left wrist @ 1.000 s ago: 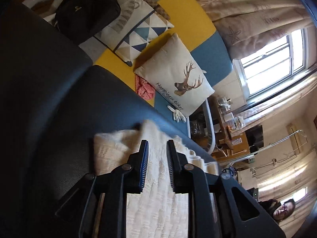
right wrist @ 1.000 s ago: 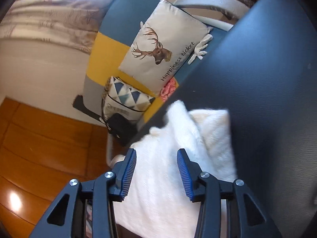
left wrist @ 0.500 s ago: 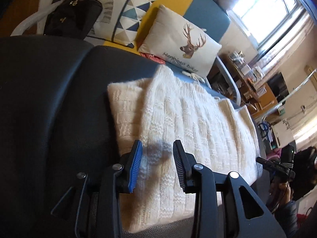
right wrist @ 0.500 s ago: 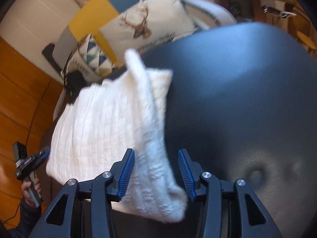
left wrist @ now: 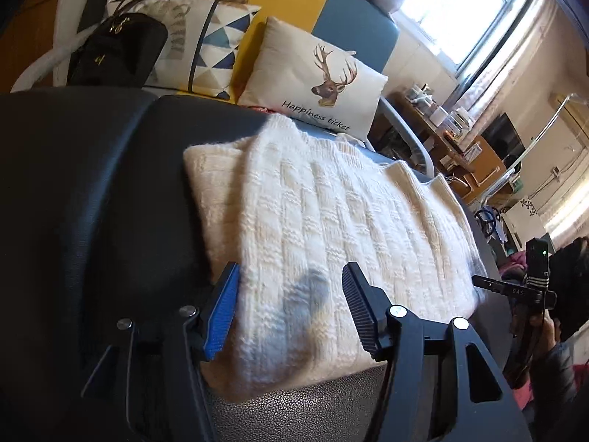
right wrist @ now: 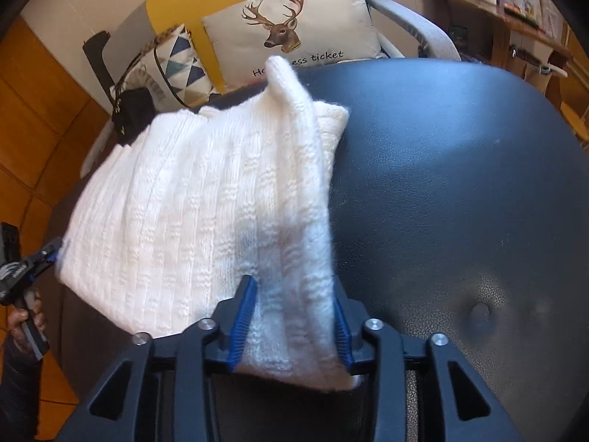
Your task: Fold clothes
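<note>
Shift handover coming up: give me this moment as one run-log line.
stage: sweater folded on black seat | left gripper: opening, over sweater, not gripping | right gripper: opening, sweater edge between pads

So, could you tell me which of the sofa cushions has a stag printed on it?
The plain cream cushion lettered "Happiness ticket"; the other cushion shows blue and grey triangles.

Cream knitted sweater (left wrist: pixel 331 221), ribbed and fuzzy, folded flat on black leather seat (right wrist: pixel 460 184), sleeve folded over
</note>
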Demonstrator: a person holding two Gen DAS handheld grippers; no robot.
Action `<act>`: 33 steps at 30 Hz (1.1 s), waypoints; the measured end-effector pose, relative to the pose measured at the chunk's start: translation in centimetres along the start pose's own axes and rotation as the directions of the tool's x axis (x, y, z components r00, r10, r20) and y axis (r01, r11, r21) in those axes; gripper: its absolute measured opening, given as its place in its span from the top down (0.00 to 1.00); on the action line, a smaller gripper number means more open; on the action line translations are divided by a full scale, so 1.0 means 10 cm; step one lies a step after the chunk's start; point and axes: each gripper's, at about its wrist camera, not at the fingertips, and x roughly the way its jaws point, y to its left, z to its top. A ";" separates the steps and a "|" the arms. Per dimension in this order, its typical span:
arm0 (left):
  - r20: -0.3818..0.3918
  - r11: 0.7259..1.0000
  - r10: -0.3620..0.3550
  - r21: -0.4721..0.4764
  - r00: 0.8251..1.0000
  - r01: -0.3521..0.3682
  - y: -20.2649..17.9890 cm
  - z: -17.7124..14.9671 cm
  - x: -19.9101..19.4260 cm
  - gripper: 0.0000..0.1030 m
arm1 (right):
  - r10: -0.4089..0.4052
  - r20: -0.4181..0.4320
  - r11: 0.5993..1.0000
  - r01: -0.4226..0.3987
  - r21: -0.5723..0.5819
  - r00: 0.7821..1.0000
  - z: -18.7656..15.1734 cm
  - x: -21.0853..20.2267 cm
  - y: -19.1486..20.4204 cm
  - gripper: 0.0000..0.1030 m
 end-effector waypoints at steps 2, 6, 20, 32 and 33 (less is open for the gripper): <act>0.012 1.000 0.003 0.010 1.000 -0.003 -0.02 -0.02 0.00 0.59 | -0.039 -0.004 0.998 0.039 -0.043 0.999 -0.01 0.00 0.08 0.58; 0.048 0.998 -0.024 -0.061 0.999 0.027 0.06 -0.01 -0.10 0.94 | -0.142 0.030 0.984 0.144 -0.103 0.989 0.00 -0.07 0.21 0.85; -0.021 0.957 -0.055 -0.285 0.998 0.046 0.50 -0.45 -0.16 0.85 | -0.177 0.026 0.984 0.177 -0.026 0.984 -0.22 -0.13 0.01 0.92; 0.153 0.994 0.104 -0.006 0.983 -0.105 -0.18 0.04 -0.65 0.44 | -0.340 0.247 0.915 0.380 -0.135 0.907 0.11 -0.53 0.43 0.70; 0.163 0.995 0.088 0.035 0.983 -0.095 -0.29 0.16 -0.58 0.41 | -0.321 0.274 0.917 0.370 -0.149 0.907 0.18 -0.57 0.51 0.70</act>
